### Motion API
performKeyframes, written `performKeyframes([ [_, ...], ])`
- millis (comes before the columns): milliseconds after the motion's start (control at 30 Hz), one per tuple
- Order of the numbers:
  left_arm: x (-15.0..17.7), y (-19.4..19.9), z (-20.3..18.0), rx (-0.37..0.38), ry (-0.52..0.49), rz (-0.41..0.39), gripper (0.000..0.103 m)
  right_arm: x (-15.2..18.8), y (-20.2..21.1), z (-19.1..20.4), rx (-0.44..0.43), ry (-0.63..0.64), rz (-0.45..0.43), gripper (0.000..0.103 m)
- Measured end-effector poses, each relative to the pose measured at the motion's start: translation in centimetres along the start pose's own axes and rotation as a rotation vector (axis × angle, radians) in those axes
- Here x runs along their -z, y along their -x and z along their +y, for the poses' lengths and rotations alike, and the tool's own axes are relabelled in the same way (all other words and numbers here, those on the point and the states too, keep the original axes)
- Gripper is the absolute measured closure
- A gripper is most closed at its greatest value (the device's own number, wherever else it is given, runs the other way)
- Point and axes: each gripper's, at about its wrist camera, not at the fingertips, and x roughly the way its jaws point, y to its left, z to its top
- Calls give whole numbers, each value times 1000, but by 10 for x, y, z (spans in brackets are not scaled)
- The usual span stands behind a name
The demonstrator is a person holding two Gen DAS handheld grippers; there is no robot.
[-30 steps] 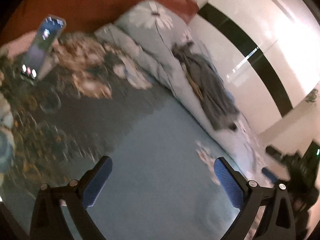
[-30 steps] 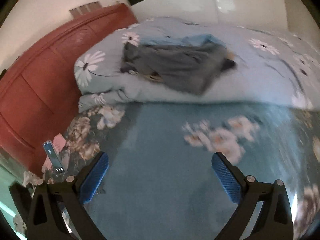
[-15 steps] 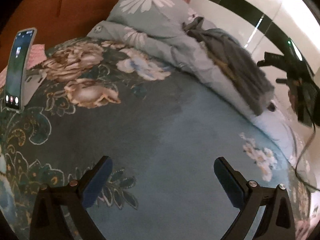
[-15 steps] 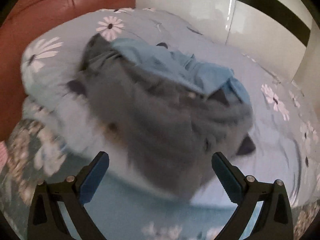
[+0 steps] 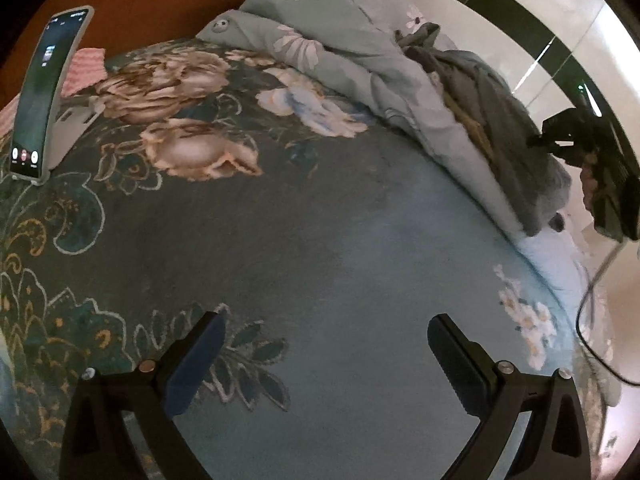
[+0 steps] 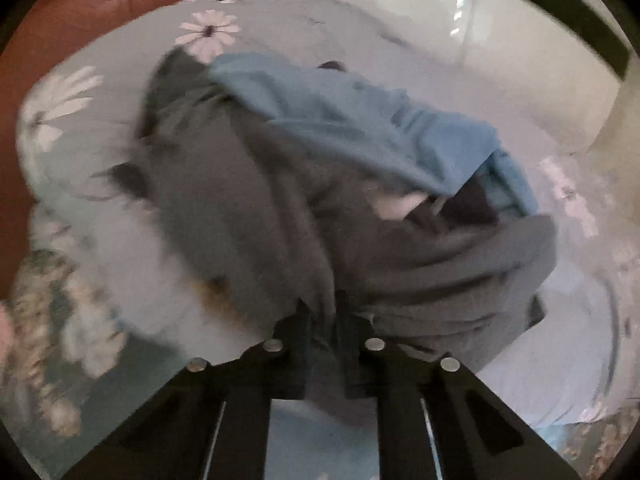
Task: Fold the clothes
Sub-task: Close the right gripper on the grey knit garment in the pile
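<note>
A crumpled grey garment [image 6: 260, 220] lies on the light floral duvet [image 6: 92, 104], with a blue garment [image 6: 360, 120] heaped on its far side. My right gripper [image 6: 326, 320] is shut on the near edge of the grey garment. In the left wrist view the grey garment [image 5: 500, 120] lies on the duvet [image 5: 360, 40] at the far right, with the right gripper [image 5: 584, 140] at it. My left gripper [image 5: 324, 356] is open and empty above the blue floral bedspread [image 5: 320, 240].
A phone [image 5: 44, 92] stands on a stand at the left of the bed, by a pink cloth [image 5: 84, 68]. A brown headboard [image 6: 80, 12] runs behind the duvet. A white wall [image 6: 440, 12] lies to the right. A cable [image 5: 592, 312] hangs at the bed's right edge.
My right gripper moved in to the clothes pile and closed on the grey garment's near edge. My left gripper stayed open and shifted only slightly over the bedspread.
</note>
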Motion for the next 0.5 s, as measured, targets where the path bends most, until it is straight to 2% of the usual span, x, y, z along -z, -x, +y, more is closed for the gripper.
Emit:
performKeyframes([
  [233,-8,45,-11,45,-1,-52,0,46,66,26,-247,55,40,96],
  [367,-15,78,-9,52,-5,-108,0,80,94,44,-364,61,94,103],
  [400,-15,83,-7,53,-5,-115,0,90,99,50,-388,73,111,103],
  [467,-16,97,-4,50,-6,-127,0,110,109,65,-369,129,126,103],
  [500,-15,101,-3,52,-7,-132,0,111,110,63,-361,117,123,103],
])
